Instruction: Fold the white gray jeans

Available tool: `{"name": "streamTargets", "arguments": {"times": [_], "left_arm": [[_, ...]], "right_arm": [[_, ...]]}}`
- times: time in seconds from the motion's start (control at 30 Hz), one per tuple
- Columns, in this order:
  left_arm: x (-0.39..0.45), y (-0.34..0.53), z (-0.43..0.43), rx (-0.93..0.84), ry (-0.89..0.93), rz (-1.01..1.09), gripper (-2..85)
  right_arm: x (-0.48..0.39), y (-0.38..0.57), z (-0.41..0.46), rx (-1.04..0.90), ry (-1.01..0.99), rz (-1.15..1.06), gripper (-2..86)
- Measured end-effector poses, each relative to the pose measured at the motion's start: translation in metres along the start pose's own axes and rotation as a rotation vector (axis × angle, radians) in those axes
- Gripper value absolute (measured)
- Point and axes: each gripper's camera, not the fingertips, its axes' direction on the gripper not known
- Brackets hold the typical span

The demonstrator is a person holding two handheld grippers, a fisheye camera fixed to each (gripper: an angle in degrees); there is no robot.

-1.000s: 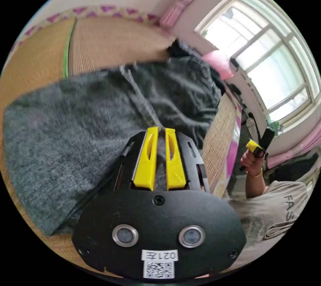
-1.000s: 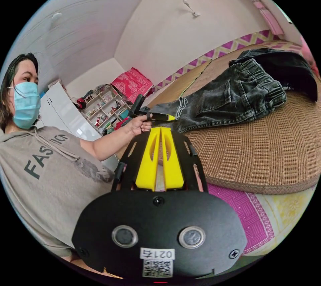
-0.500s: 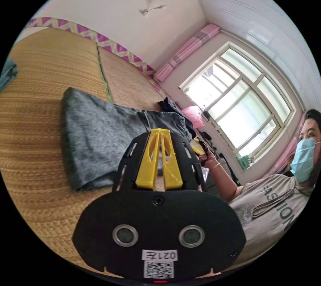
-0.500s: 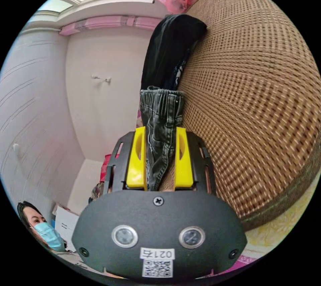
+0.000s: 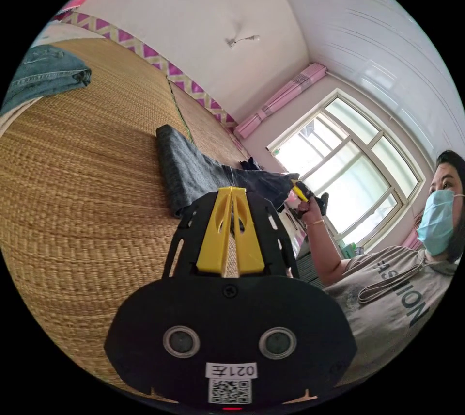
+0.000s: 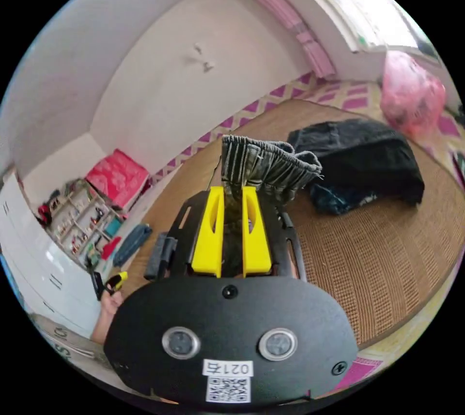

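Right gripper [image 6: 231, 197]: its 2 yellow jaws are drawn narrow and clamp the elastic waistband of the grey jeans [image 6: 266, 163], which bunches and stands up just ahead of the jaw tips. 0.5 s ago the same jaws stood wider, with the waistband hanging loosely between them; the grasp has therefore just been made. In the left gripper view the right gripper [image 5: 300, 190] appears ahead and to the right of the jaws, holding that end of the jeans lifted off the woven mat [image 5: 72, 182].

Left gripper [image 5: 231, 192]: jaws closed tip to tip with nothing between them. 1 s ago they pinched the grey cloth near the hem; that end is now released and lies flat on the mat ahead of the jaws, apart from them.

Other items: a dark garment pile [image 6: 358, 158] beyond and to the right of the right jaws; folded blue jeans [image 5: 46, 73] far to the left of the left jaws.

Judgement: the leg end is placed, and the waist end seems ready to be carried over toward it for the next fold.
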Motion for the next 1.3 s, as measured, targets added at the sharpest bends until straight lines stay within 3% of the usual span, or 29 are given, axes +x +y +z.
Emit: {"name": "streamTargets", "arguments": {"times": [0.13,0.27,0.43,0.6,0.67,0.73,0.83,0.93,1.03,1.17,1.3], "left_arm": [[0.003,0.008,-0.024,0.022,0.001,0.007,-1.0],[0.006,0.015,-0.042,0.052,-0.005,0.007,-1.0],[-0.001,0.018,-0.059,0.064,-0.049,-0.009,-0.9],[-0.004,0.017,-0.067,0.076,-0.077,-0.012,-0.9],[-0.007,0.012,-0.062,0.074,-0.060,-0.016,-1.0],[-0.008,-0.001,-0.050,0.075,-0.030,-0.008,-1.0],[-0.001,-0.026,-0.028,0.069,-0.038,0.019,-0.9],[0.006,-0.057,0.003,0.067,-0.044,0.033,-0.9],[0.009,-0.088,0.041,0.038,-0.046,0.028,-0.9],[0.008,-0.121,0.071,-0.018,-0.112,0.038,-0.8],[-0.016,-0.157,0.076,-0.053,-0.327,-0.009,0.2]], "right_arm": [[-0.193,0.015,0.058,-0.119,0.080,-0.543,6.6],[-0.334,0.105,0.141,-0.241,0.100,-0.958,6.5],[-0.386,0.233,0.257,-0.460,0.194,-1.252,6.8],[-0.384,0.228,0.253,-0.409,0.159,-1.188,8.5],[-0.383,0.217,0.246,-0.574,-0.049,-1.168,10.1],[-0.380,0.203,0.236,-0.637,-0.130,-1.177,8.1],[-0.354,0.146,0.217,-0.508,-0.220,-1.001,1.4],[-0.340,0.127,0.236,-0.395,-0.106,-0.971,-0.3],[-0.337,0.163,0.293,-0.621,-0.087,-1.054,-0.7],[-0.305,0.120,0.263,-0.546,-0.107,-1.000,-0.5],[-0.225,0.034,0.204,-0.367,-0.004,-0.806,3.0]]}}
